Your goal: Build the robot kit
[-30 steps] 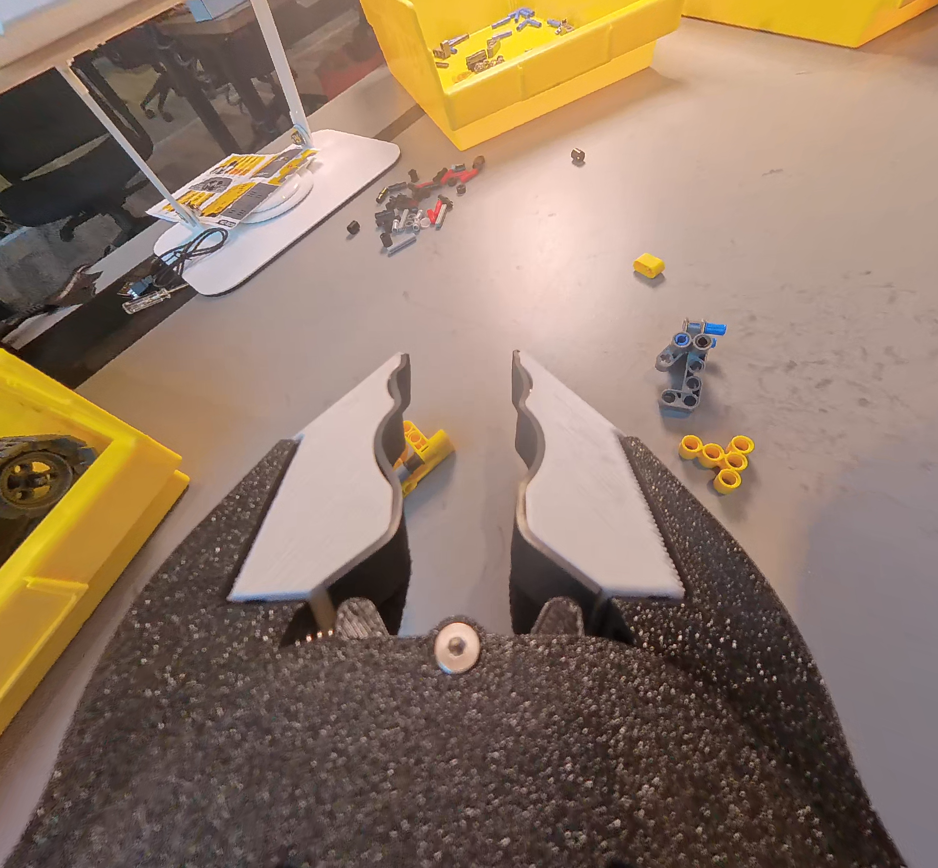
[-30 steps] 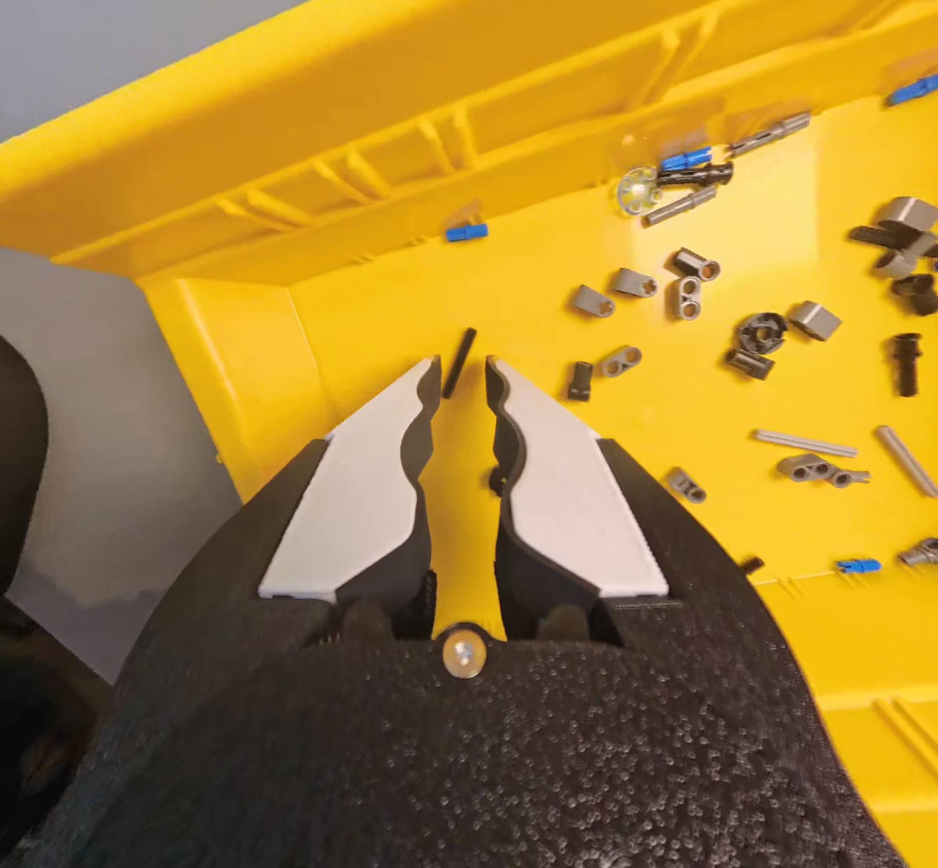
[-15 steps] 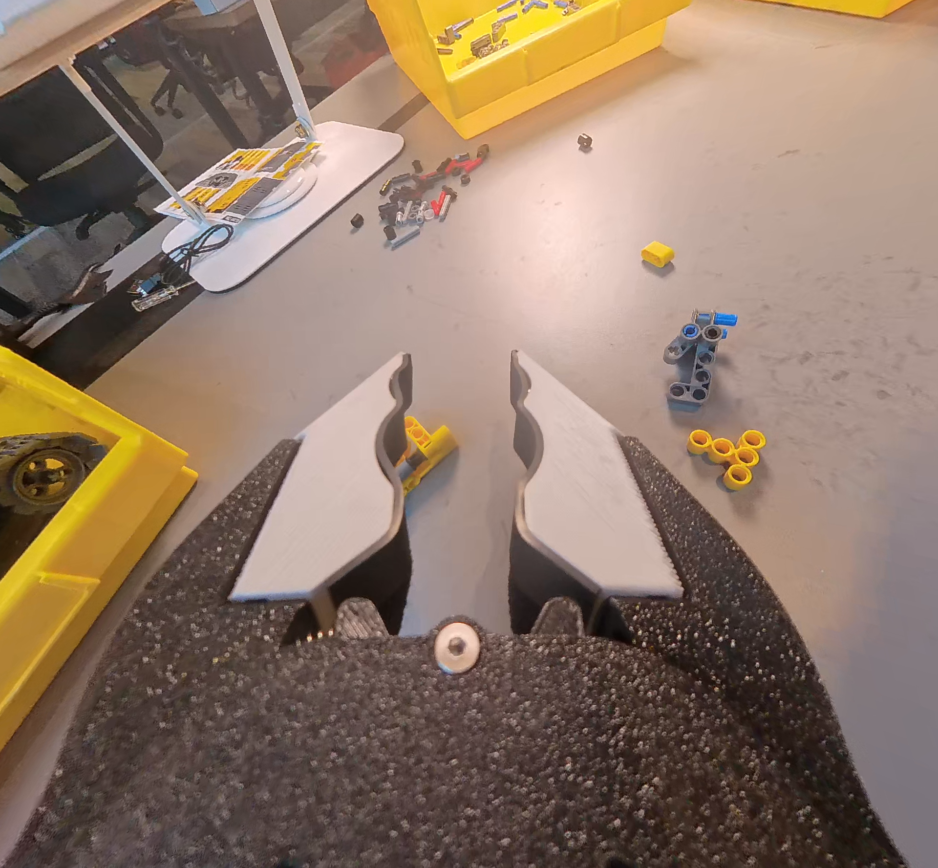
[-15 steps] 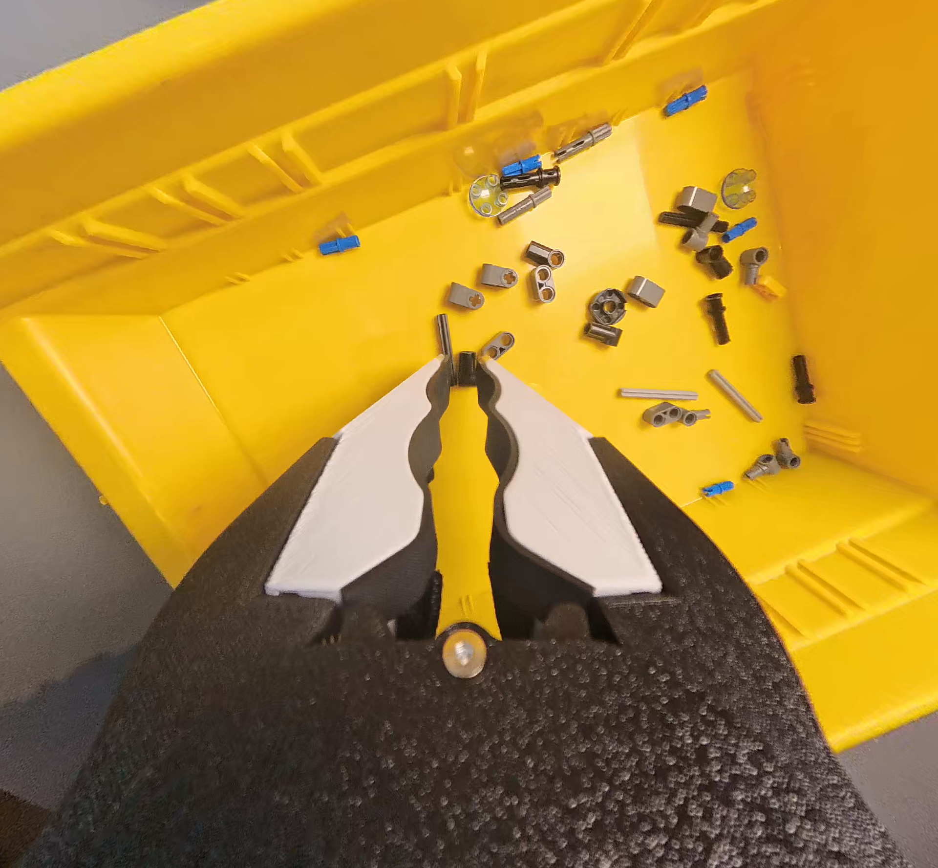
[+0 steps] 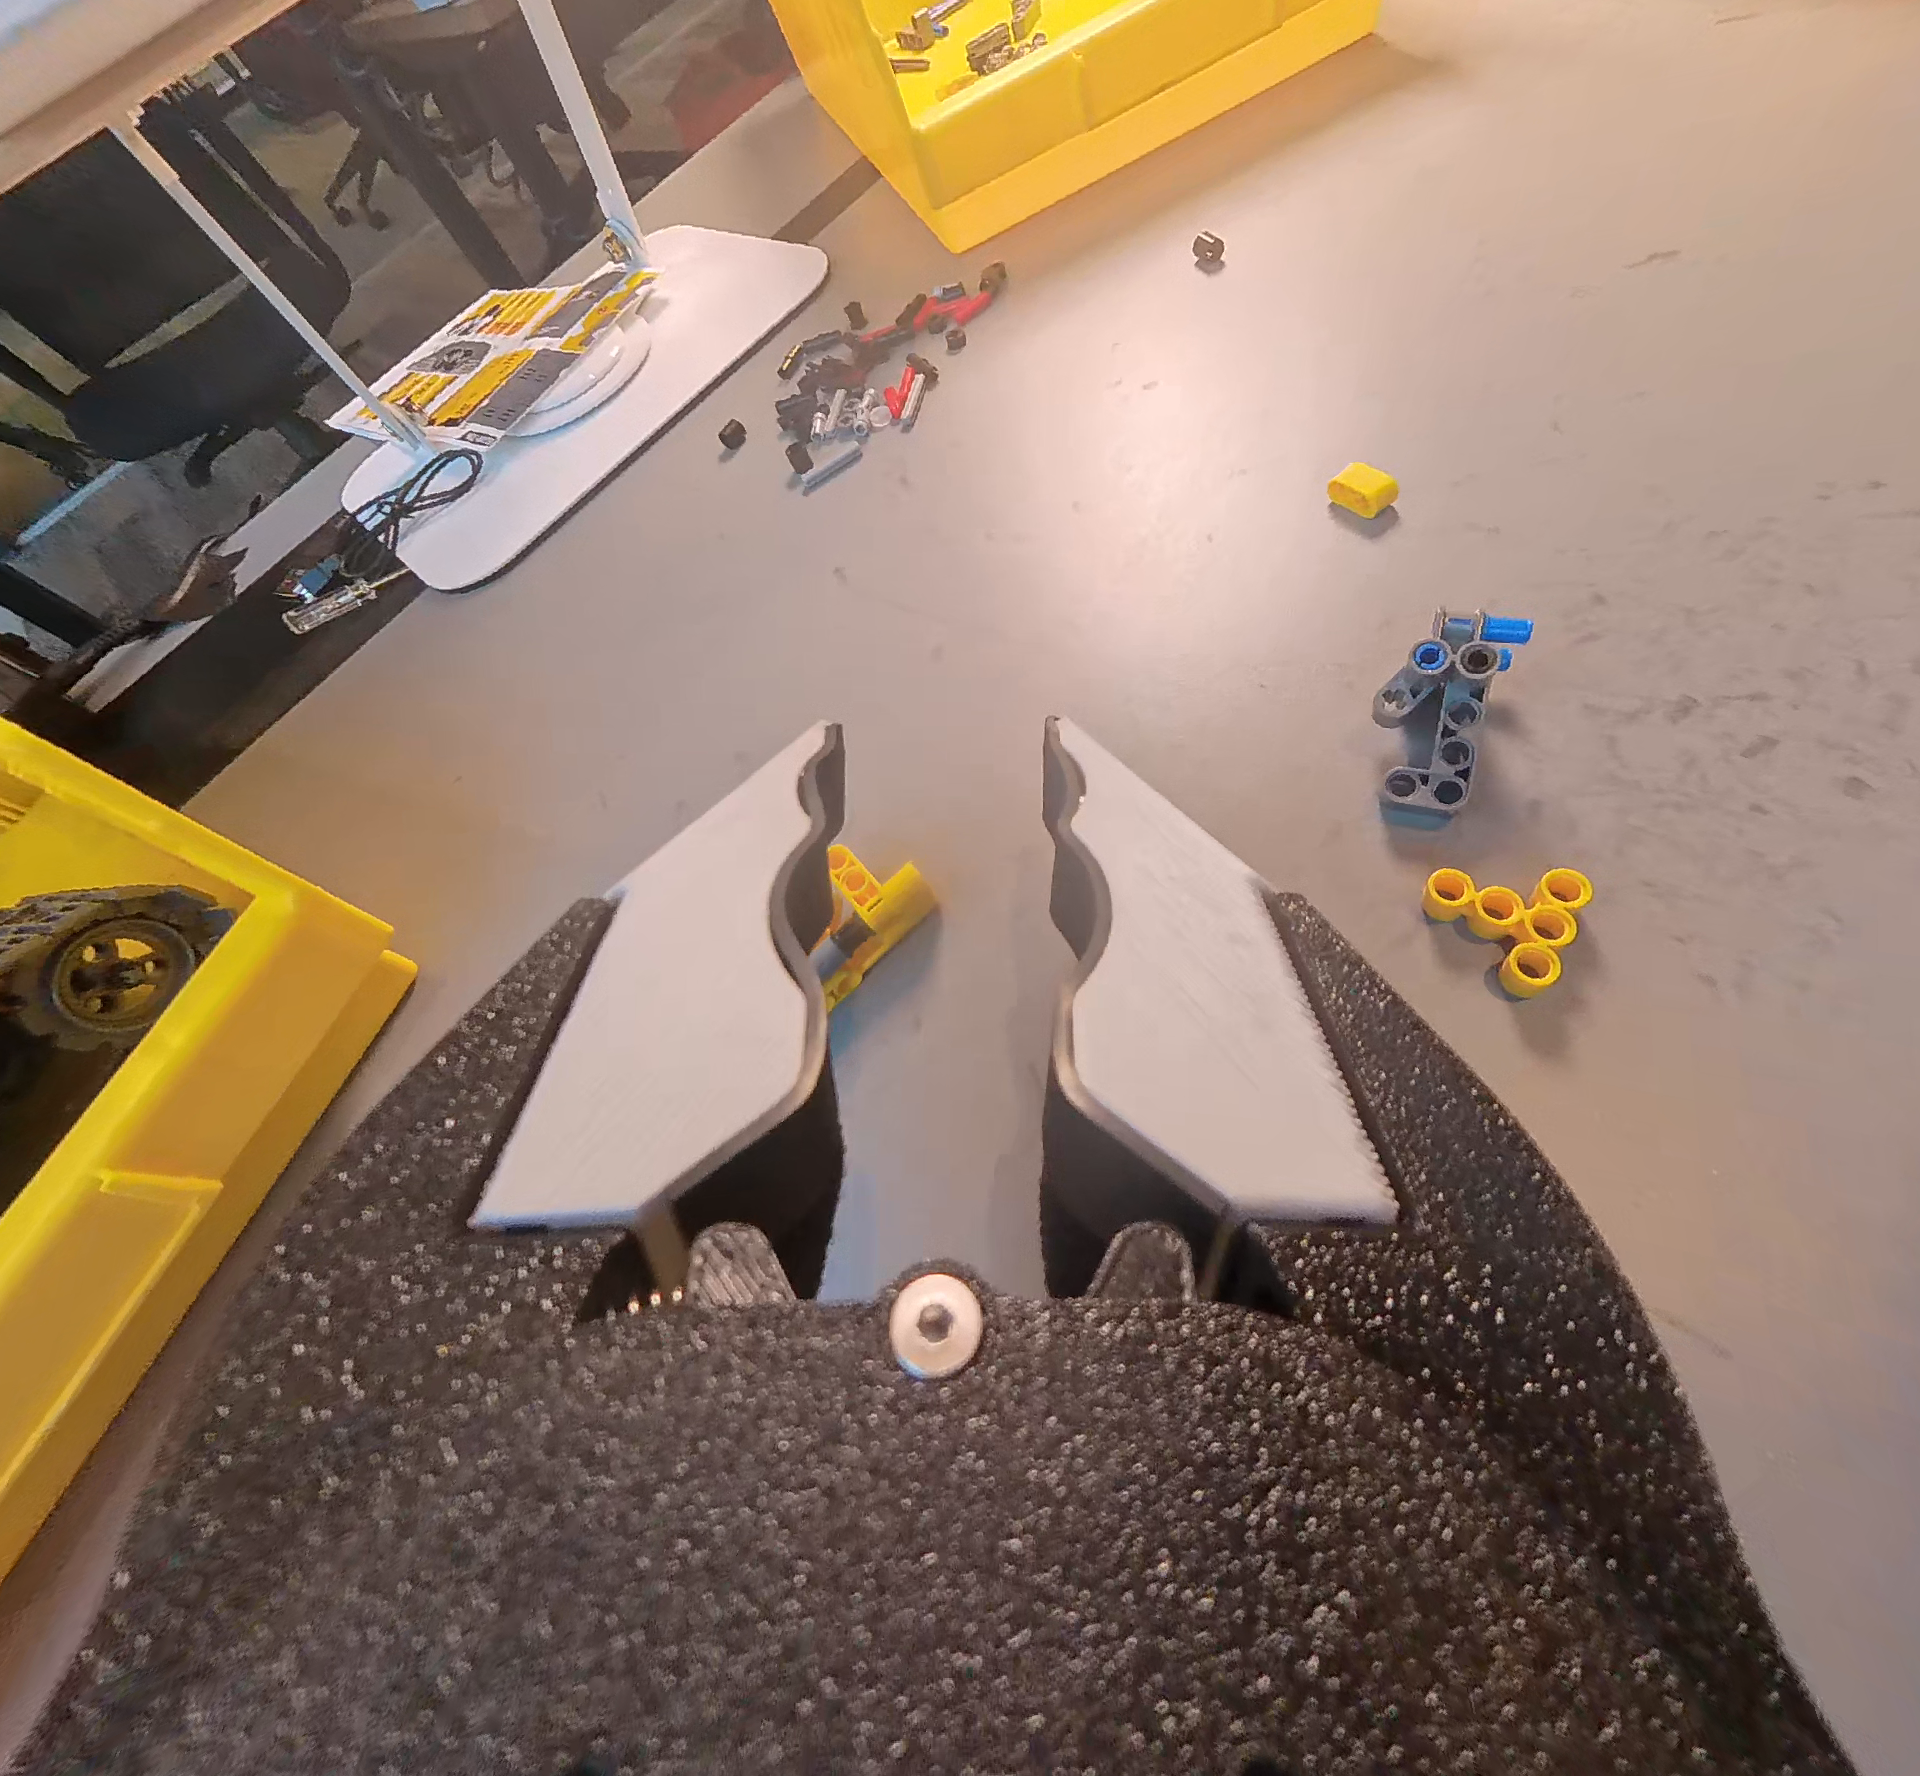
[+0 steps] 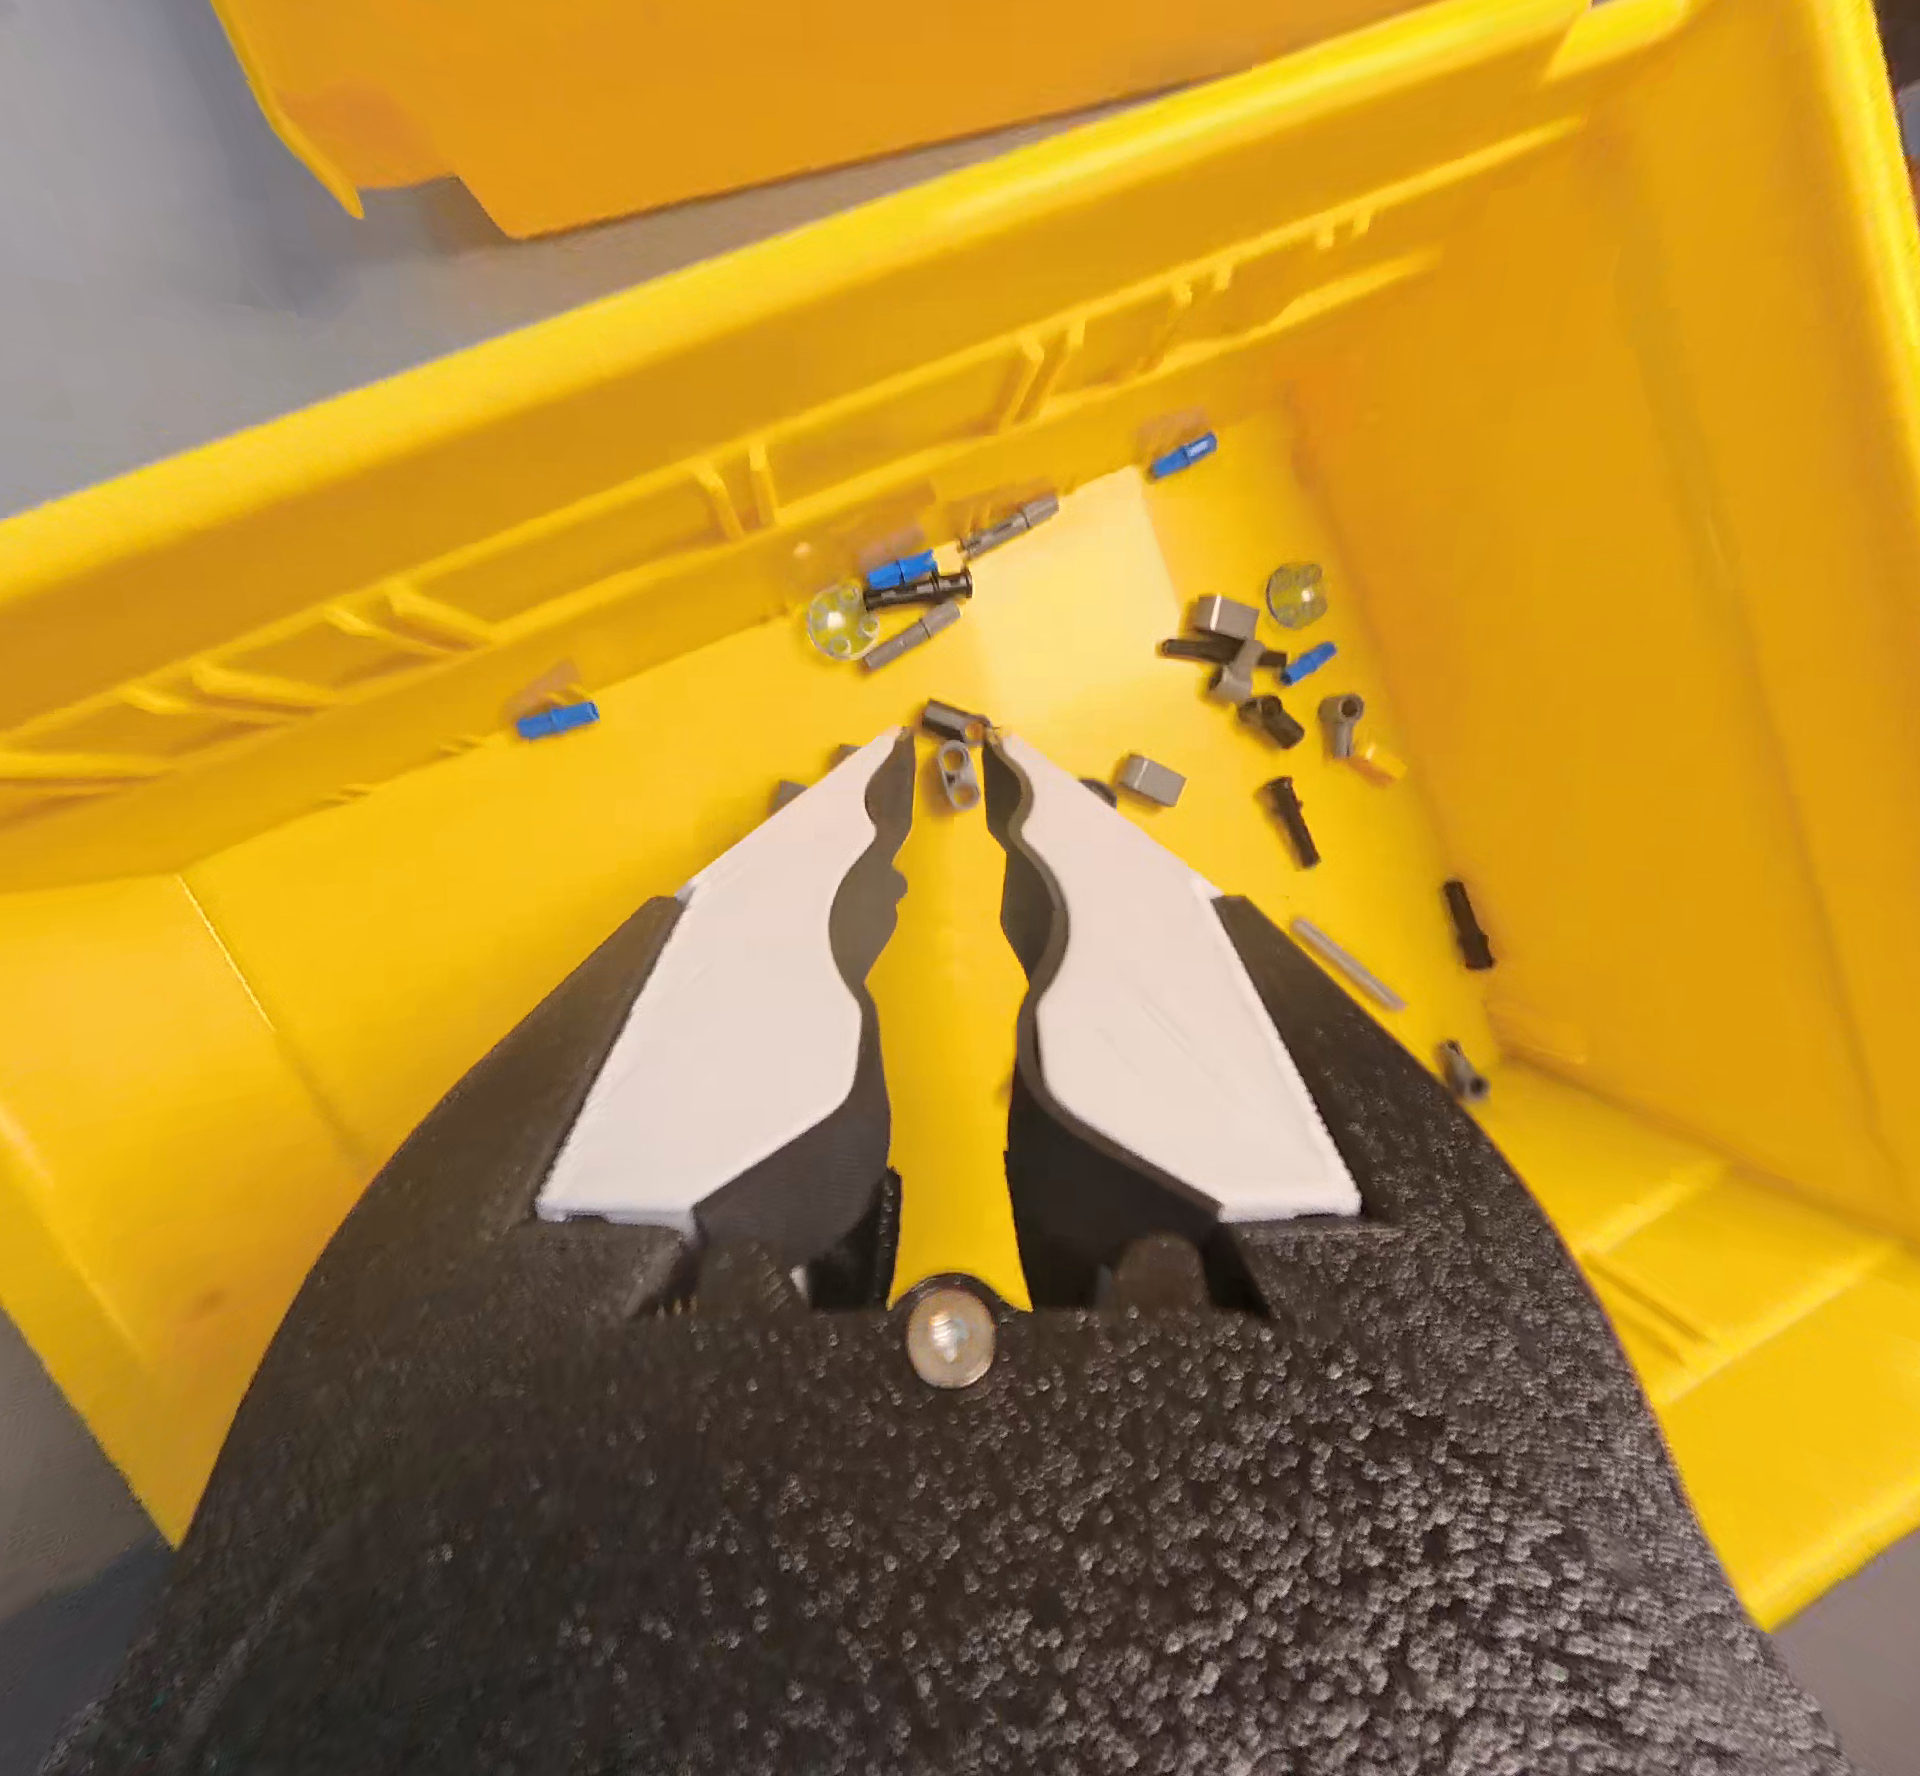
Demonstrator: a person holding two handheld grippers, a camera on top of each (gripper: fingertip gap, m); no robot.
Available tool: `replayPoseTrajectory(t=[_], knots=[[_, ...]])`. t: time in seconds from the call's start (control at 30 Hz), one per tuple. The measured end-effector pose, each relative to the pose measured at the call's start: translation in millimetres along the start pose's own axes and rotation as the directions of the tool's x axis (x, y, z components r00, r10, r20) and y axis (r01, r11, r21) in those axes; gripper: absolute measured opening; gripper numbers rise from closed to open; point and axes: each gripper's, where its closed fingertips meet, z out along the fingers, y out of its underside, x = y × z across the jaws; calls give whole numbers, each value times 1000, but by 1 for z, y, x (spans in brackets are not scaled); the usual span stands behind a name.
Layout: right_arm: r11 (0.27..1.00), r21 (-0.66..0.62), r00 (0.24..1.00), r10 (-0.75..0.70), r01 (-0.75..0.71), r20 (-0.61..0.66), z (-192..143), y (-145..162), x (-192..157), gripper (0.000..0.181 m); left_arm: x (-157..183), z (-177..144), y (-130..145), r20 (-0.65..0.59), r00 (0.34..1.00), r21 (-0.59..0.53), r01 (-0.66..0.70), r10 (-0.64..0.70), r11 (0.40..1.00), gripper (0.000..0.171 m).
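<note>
While the left gripper (image 5: 940, 739) hangs over the grey table (image 5: 1143, 500) with its fingers spread wide and nothing between them, the nearest thing to it is a short yellow holed beam (image 5: 883, 900). The beam lies flat on the table, close in along the inner edge of the left finger and partly hidden under it. Long axis runs diagonally, near-left to far-right, and it sits well back from the tips, off-centre in the gap. A grey bracket with blue pins (image 5: 1439, 729) and a cluster of yellow rings (image 5: 1517, 921) lie apart on the right; a yellow bin with a wheel in it (image 5: 208, 1103) is off to the left. The right gripper (image 6: 951, 739) is down inside a second yellow bin (image 6: 727, 396), fingers nearly closed, only a narrow slot left at the tips. A small black piece (image 6: 948, 716) sits straight across those tips, long axis crosswise to the fingers. It looks pinched, but motion blur means I can't tell whether it is held or just lying beyond them. Seen through the slot, a grey two-hole connector (image 6: 956, 772) rests on the bin floor. A grey block (image 6: 1151, 779) is just right of the tips, a blue pin (image 6: 556, 720) well left by the wall.
</note>
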Motion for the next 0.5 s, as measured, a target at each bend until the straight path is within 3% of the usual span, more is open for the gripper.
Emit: replayPoseTrajectory(t=[0.13, 0.4, 0.5], knots=[[998, 55, 997, -35, 31, 69, 16, -16, -5, 16, -1, -1, -1, 7, 1000, 8, -2, 2, 1000, 37], [999, 36, 984, 10, -17, 175, 40, -19, -3, 16, -5, -2, -2, 22, 1000, 14, 20, -20, 1000, 38], [1000, 19, 981, 19, -24, 195, 42, -14, -2, 4, -5, -1, -1, 23, 1000, 11, 19, -19, 1000, 38]])
